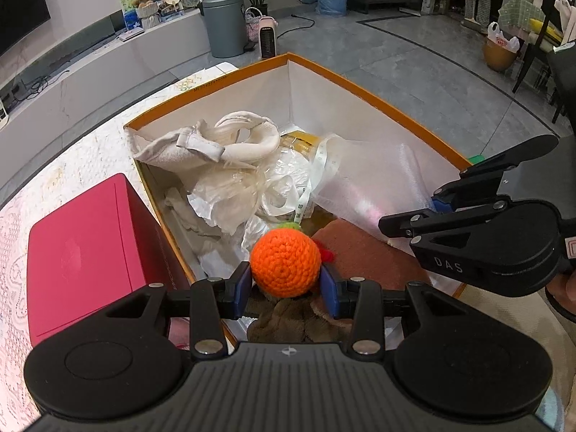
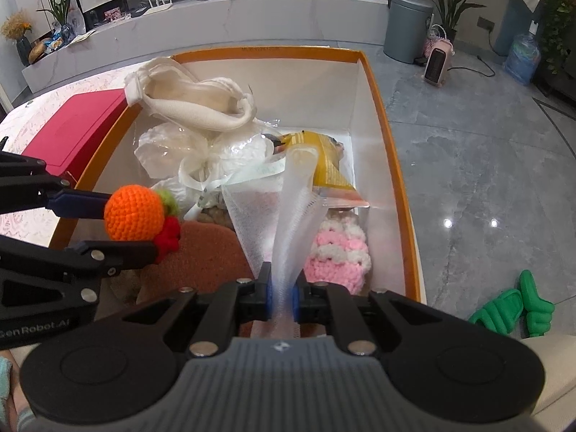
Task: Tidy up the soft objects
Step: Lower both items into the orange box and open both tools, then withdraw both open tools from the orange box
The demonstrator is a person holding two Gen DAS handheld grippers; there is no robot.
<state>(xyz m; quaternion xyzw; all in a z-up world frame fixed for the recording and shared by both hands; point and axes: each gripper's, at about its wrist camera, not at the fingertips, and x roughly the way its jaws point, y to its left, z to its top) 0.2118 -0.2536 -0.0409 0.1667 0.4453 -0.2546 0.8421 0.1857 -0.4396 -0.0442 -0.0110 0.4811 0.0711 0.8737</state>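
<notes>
Crocheted orange ball (image 1: 285, 264), pinched between the blue pads of my left gripper (image 1: 286, 282), held above the near end of the orange-rimmed box (image 1: 378, 99). My right gripper (image 2: 282, 293) has its fingers pressed together on a white mesh strip (image 2: 293, 223) that rises out of the box. Beneath lie a cream cloth (image 2: 194, 102), a pink-and-white knit (image 2: 336, 252) and a yellow packet (image 2: 325, 165); a red case (image 1: 90, 248) stands just beside the box's left wall.

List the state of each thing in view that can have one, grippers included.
Left gripper: shut on the orange ball, over the box.
Right gripper: shut on the white mesh.
Box: open, no lid, partly filled with soft things.
Red case: closed, outside the box.
Cream cloth: crumpled, draped over the box's edge.
Pink knit: lying in the box.
</notes>
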